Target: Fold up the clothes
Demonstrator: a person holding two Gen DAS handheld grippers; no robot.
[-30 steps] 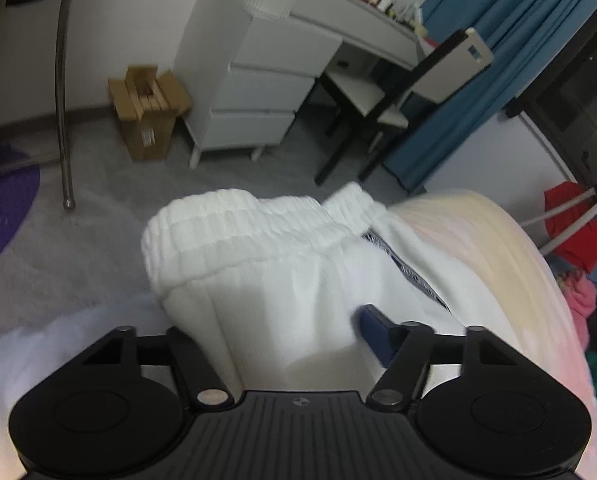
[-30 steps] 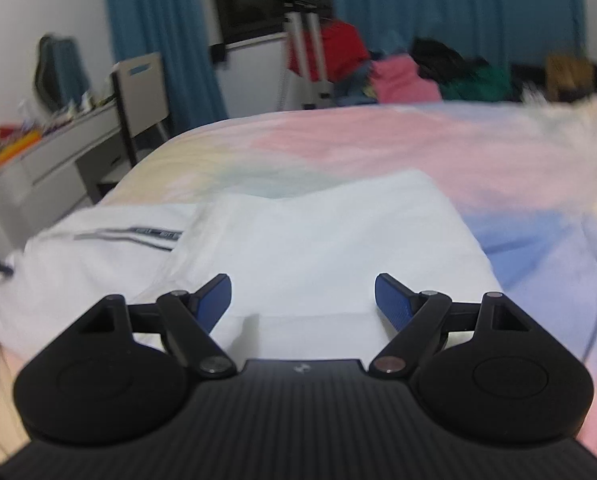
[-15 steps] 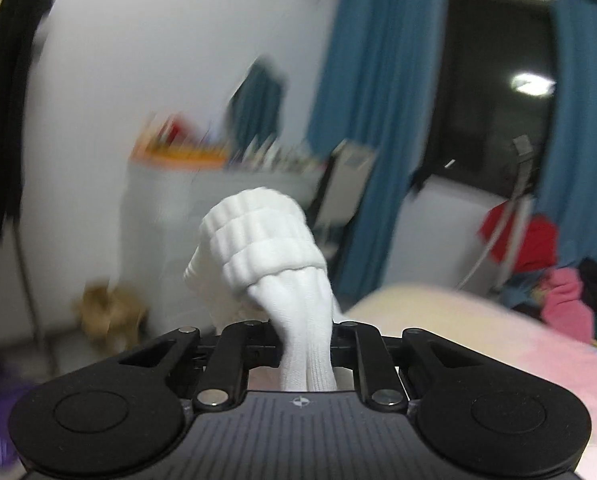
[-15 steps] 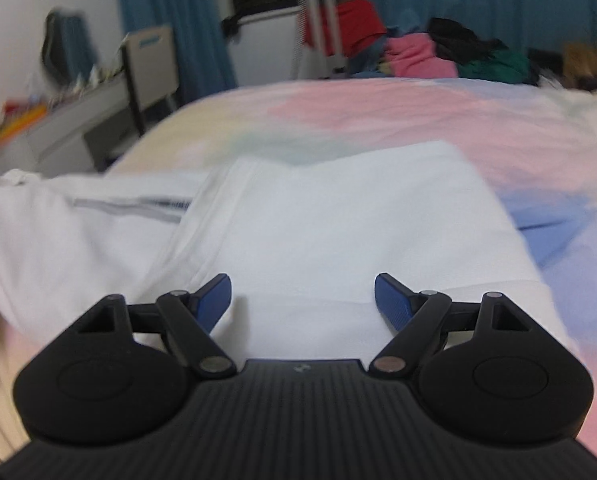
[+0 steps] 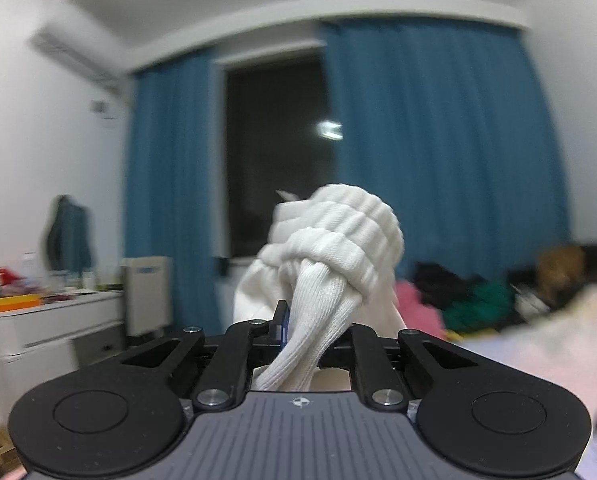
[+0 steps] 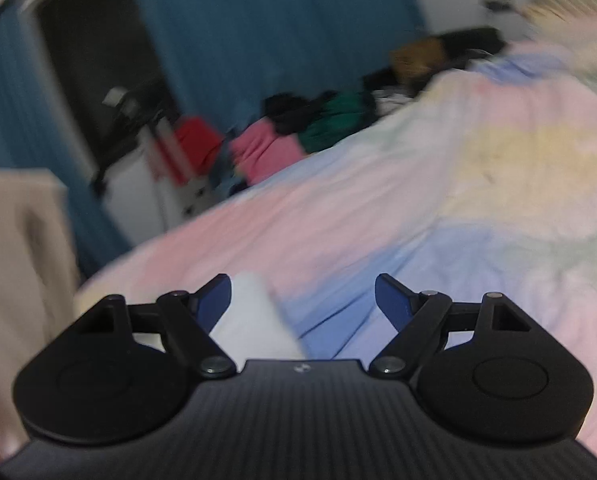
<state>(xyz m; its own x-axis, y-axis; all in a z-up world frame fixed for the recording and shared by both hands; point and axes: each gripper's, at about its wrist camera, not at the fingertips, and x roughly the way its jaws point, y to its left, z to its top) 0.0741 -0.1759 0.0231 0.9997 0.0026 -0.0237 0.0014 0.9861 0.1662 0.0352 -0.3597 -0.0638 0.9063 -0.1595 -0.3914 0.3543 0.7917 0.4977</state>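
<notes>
The left wrist view looks level across the room, straight at the dark window between the blue curtains, with the white ribbed garment filling the near centre just ahead of the lens; a white dresser lies left of the window. The right wrist view is rolled and tilted downward, close over the pastel bedspread, with the same window at its upper left. Both views share the window, the curtains and the clothes pile below the window's right side
</notes>
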